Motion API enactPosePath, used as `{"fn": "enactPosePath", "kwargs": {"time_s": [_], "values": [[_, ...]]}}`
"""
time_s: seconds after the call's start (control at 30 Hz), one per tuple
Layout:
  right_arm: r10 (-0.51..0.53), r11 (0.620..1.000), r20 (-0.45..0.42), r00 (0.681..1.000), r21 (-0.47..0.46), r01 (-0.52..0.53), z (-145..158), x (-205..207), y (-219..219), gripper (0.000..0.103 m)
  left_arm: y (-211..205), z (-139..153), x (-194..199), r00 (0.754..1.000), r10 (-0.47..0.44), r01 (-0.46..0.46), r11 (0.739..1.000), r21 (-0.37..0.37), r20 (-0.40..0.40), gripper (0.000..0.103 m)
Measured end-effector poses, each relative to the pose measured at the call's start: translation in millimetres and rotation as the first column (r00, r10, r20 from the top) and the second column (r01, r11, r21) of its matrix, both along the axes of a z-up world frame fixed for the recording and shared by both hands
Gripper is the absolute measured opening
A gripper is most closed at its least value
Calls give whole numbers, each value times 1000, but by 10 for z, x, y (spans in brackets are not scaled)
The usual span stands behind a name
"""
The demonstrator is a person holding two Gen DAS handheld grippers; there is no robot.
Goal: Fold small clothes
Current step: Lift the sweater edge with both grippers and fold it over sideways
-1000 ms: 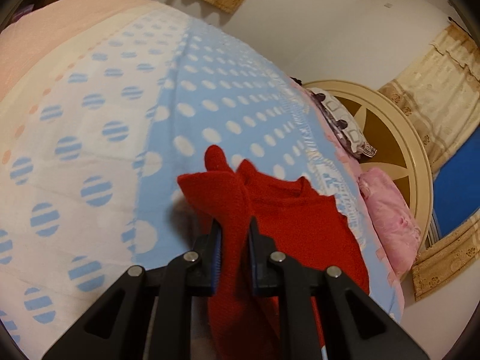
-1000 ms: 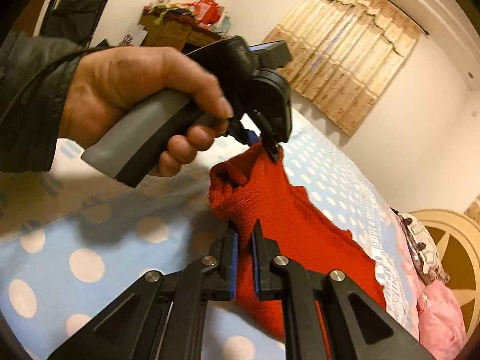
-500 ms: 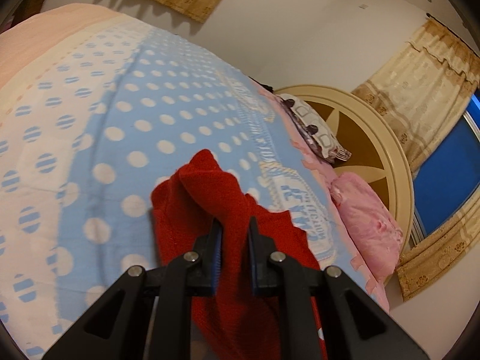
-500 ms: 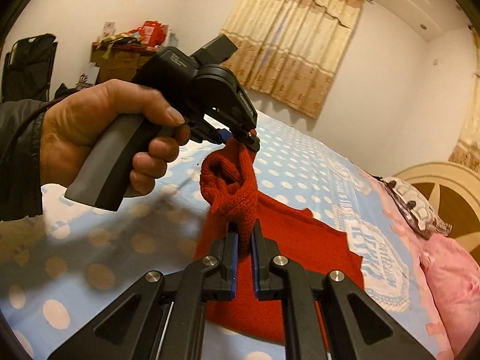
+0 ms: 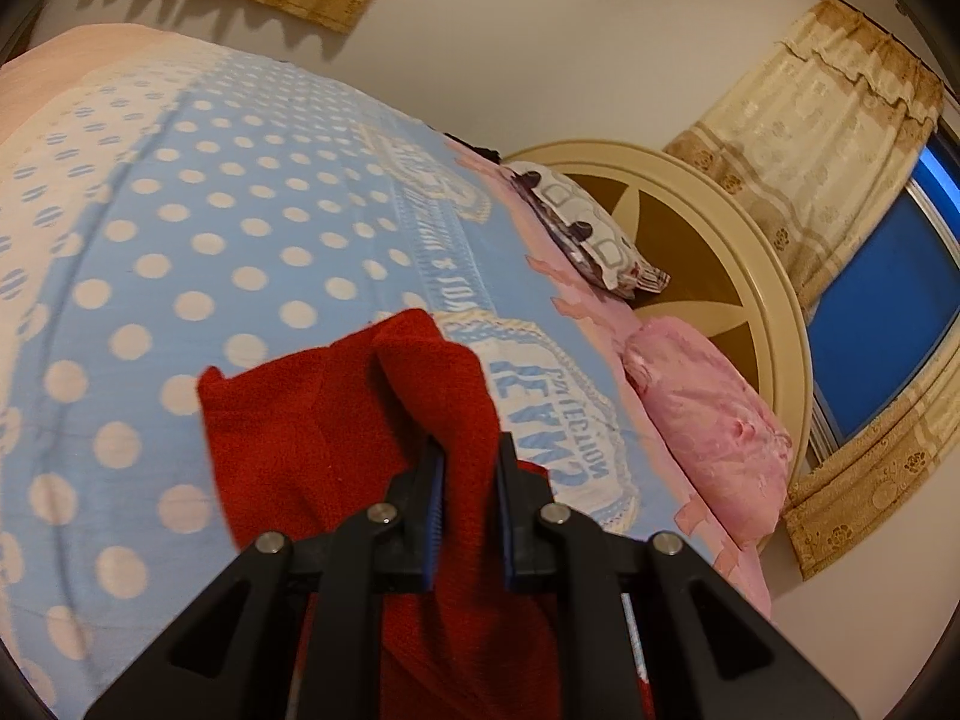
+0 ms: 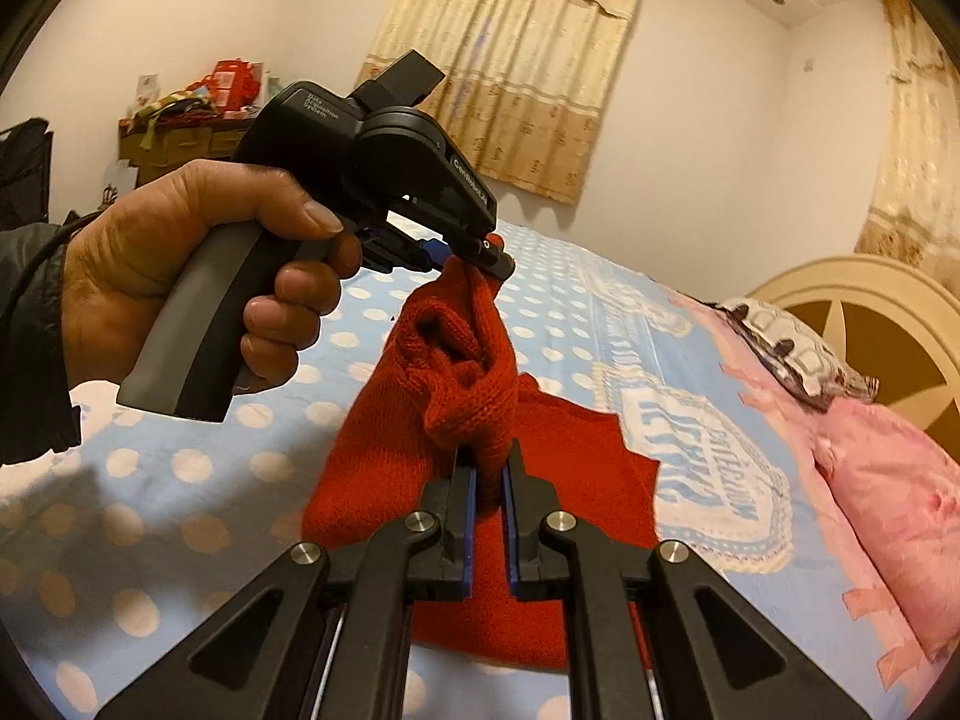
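Observation:
A small red knit garment lies partly on the blue polka-dot bedspread; it also shows in the left wrist view. My left gripper is shut on one raised edge of the garment and shows in the right wrist view, held in a hand. My right gripper is shut on another bunched edge of the garment. Both edges are lifted above the bed, and the rest lies flat below.
A pink pillow and a patterned pillow lie against the round cream headboard at right. Curtains hang on the far wall. A cluttered cabinet stands at back left.
Both grippers have carried the lifted red edge toward the headboard side, over the flat part of the garment. The left gripper has risen and come nearer the right one.

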State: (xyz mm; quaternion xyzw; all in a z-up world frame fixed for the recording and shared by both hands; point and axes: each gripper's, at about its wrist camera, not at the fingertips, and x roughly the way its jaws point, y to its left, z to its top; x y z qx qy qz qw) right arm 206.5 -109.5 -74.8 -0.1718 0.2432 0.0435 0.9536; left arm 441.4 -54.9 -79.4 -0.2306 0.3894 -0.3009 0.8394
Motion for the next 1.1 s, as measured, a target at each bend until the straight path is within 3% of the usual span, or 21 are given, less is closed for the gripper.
{"fn": "enactPosePath", "kwargs": {"time_s": [0.37,0.7,0.9,1.1], "values": [[-102,991,-69,992,75,107,-27,19,-470,6,-653,7,51,995,-95,94,994,49,8,15],[-175,968,-187,967,148,204,-242,31,-916,6,-1189,-262,105,986,-161,164,980,116,-39,15],[-167,950,-265,950,216,227,-313,52,-1085,6,-1394,-334,87,983,-177,183,965,187,-50,16],[-150,924,-341,928,286,255,-423,50,-1248,7,-1394,-144,-116,981,-191,179,956,232,31,27]]}}
